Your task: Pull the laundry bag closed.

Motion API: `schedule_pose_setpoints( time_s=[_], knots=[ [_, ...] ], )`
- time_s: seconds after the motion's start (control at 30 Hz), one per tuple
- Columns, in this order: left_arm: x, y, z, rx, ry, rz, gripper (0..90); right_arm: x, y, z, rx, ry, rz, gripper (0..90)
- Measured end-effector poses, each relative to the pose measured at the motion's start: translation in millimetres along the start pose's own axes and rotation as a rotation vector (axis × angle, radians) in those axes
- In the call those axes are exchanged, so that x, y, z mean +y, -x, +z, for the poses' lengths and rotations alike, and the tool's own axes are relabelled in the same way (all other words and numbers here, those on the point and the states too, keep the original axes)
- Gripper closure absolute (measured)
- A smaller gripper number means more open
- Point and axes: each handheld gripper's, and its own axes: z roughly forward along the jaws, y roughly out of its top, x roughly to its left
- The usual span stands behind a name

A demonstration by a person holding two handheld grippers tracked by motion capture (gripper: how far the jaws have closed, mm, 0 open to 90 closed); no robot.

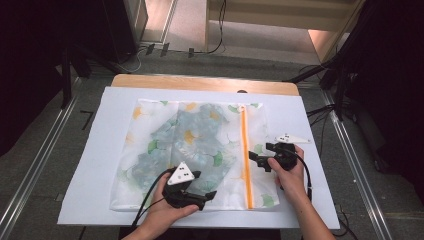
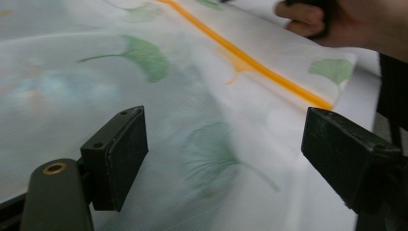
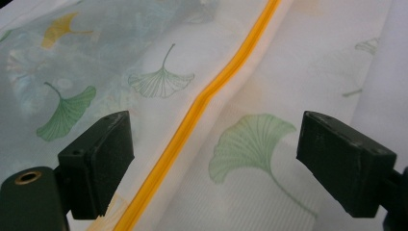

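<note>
A leaf-printed mesh laundry bag lay mid-frame on the white table; the left gripper and right gripper hovered with jaws apart, risking snagging the orange zipper.

White leaf-print bag, orange zip

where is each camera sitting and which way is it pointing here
High view: above the person's side of the table, looking forward and down on the mesh bag; both forearms, left gripper and right gripper show.
Left gripper view: rides the left gripper, looking across the bag toward the orange zipper; its open jaws and the other hand show.
Right gripper view: rides the right gripper, looking along the zipper; its open jaws show.
Shared: all three show the bag and zipper.
</note>
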Motion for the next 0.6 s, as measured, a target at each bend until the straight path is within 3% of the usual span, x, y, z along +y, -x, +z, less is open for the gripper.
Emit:
schedule_pose_setpoints(
  time_s=[0.3,0.6],
  knots=[
    [-4.7,-44.7,-42.4,0.106,0.057,-0.032,16.6,-25.8,-10.3,-27.6,0.008,0.004,-0.013,13.3],
    [-16.8,-76.5,-83.2,0.172,0.098,-0.092,15.7,-45.8,-25.2,-62.6,0.017,0.013,-0.036,13.2]
  ],
)
